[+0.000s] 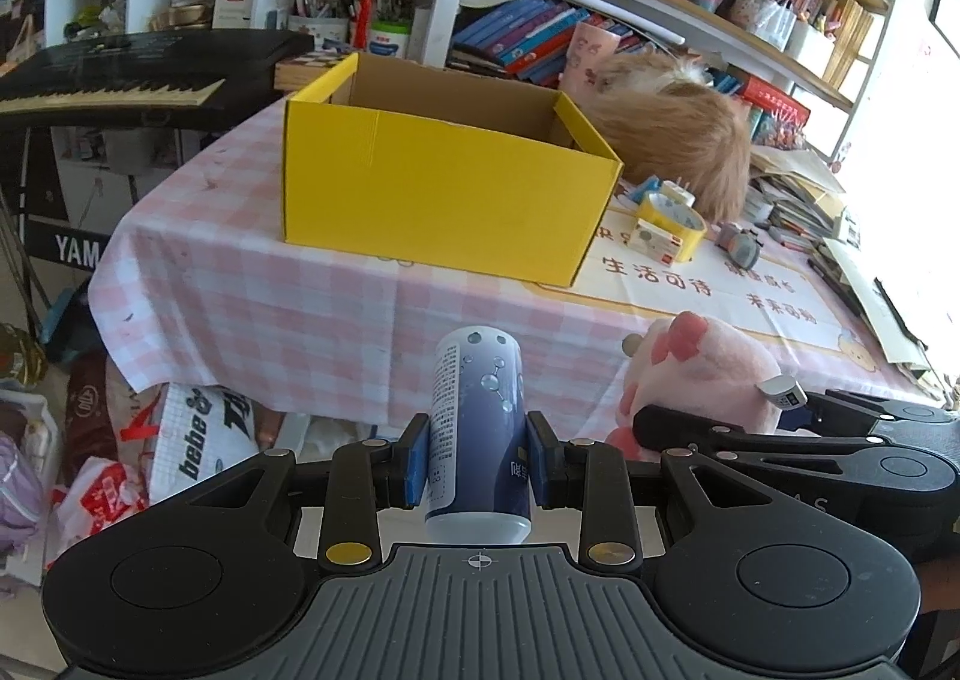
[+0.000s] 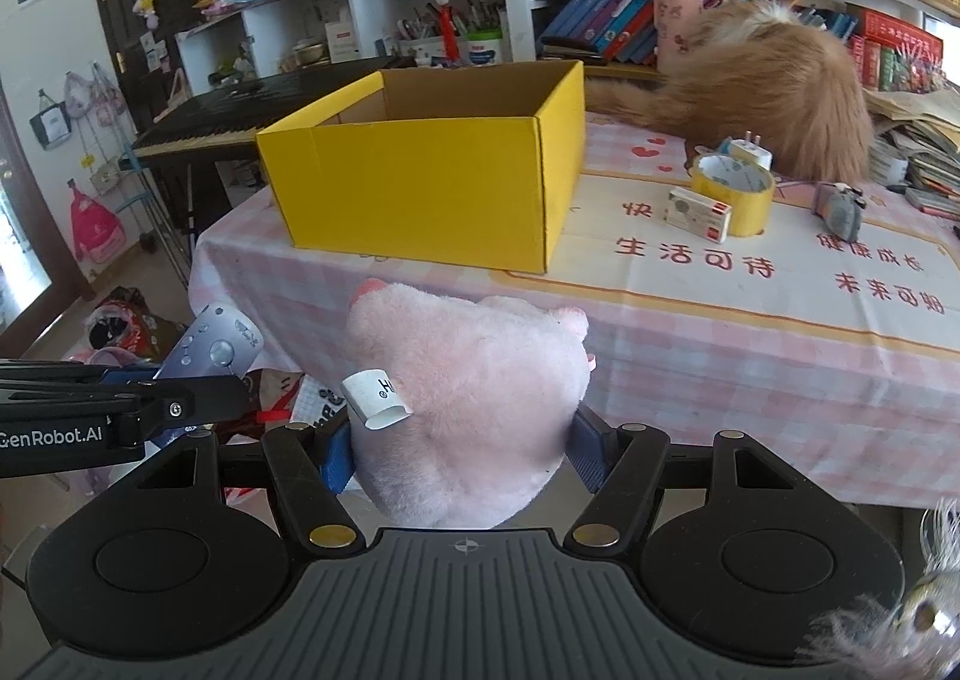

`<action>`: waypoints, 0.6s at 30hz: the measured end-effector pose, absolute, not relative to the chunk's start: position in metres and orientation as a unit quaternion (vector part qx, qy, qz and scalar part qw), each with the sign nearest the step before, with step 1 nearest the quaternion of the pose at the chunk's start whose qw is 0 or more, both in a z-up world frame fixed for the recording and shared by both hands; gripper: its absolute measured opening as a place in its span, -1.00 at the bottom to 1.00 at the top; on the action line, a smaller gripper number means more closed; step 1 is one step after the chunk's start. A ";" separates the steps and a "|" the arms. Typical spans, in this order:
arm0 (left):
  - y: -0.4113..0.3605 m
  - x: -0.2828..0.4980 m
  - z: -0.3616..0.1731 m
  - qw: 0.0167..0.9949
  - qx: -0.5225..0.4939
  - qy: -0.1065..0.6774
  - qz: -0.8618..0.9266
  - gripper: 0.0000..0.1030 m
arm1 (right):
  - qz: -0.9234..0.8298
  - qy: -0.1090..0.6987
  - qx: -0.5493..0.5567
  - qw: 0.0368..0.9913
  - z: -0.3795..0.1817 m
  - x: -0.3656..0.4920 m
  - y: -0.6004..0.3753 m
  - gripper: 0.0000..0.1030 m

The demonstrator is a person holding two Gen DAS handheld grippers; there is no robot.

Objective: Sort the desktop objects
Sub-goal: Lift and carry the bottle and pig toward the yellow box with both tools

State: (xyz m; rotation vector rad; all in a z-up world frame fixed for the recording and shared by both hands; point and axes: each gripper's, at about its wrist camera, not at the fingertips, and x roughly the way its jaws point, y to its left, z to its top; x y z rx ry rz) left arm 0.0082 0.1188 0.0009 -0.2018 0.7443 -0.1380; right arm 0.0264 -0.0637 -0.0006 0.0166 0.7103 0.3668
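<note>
We hold two loads short of the near edge of the checked desk (image 2: 750, 356). Our left tool (image 1: 478, 461) is clamped on a blue can (image 1: 478, 434), its pads gripping the can's lower half while the top stands clear above the fingers. Our right tool (image 2: 459, 455) is closed around a pink plush toy (image 2: 474, 392), whose soft body bulges over the pads.

The open yellow box (image 2: 432, 188) waits ahead on the desk, with a tape roll (image 2: 735, 188), a small white carton (image 2: 699, 212) and a grey toy (image 2: 837, 209) to its right.

We judge the can rigid, smooth and likely to slip, so a mid-body grip suits it; the plush is light and squashy, best pinched deep across its belly.
</note>
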 end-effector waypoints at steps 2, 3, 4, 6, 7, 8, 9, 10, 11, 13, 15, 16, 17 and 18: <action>0.121 0.009 0.001 0.924 -0.099 0.362 -0.065 -0.40 | 0.183 0.346 0.005 0.920 0.000 0.028 -0.060 0.26; 0.122 0.010 0.002 0.925 -0.099 0.362 -0.065 -0.40 | 0.185 0.346 0.004 0.920 0.000 0.029 -0.059 0.26; 0.123 0.010 0.002 0.925 -0.099 0.362 -0.064 -0.40 | 0.186 0.345 0.003 0.920 0.001 0.030 -0.057 0.26; 0.125 0.010 0.003 0.925 -0.101 0.361 -0.062 -0.40 | 0.190 0.345 0.000 0.919 0.002 0.032 -0.054 0.26; 0.126 0.011 0.003 0.925 -0.101 0.361 -0.061 -0.40 | 0.192 0.345 -0.002 0.919 0.002 0.033 -0.053 0.26; 0.126 0.011 0.003 0.925 -0.102 0.361 -0.060 -0.40 | 0.194 0.345 -0.003 0.918 0.003 0.033 -0.051 0.26; 0.127 0.011 0.003 0.925 -0.103 0.361 -0.059 -0.40 | 0.197 0.345 -0.004 0.918 0.003 0.034 -0.050 0.26; 0.127 0.011 0.003 0.925 -0.103 0.360 -0.058 -0.40 | 0.199 0.346 -0.006 0.917 0.003 0.035 -0.049 0.26; 0.128 0.011 0.003 0.925 -0.104 0.360 -0.058 -0.40 | 0.200 0.346 -0.007 0.916 0.003 0.035 -0.048 0.26; 0.128 0.012 0.004 0.926 -0.106 0.359 -0.057 -0.40 | 0.202 0.347 -0.008 0.916 0.004 0.037 -0.047 0.26; 0.128 0.013 0.004 0.926 -0.109 0.358 -0.057 -0.40 | 0.203 0.346 -0.010 0.916 0.005 0.038 -0.047 0.26; 0.128 0.013 0.004 0.926 -0.110 0.357 -0.057 -0.40 | 0.204 0.345 -0.011 0.916 0.006 0.038 -0.047 0.26; 0.128 0.014 0.004 0.926 -0.110 0.357 -0.058 -0.40 | 0.204 0.345 -0.012 0.916 0.007 0.039 -0.047 0.26; 0.127 0.015 0.005 0.926 -0.111 0.357 -0.058 -0.40 | 0.205 0.345 -0.014 0.916 0.008 0.040 -0.046 0.26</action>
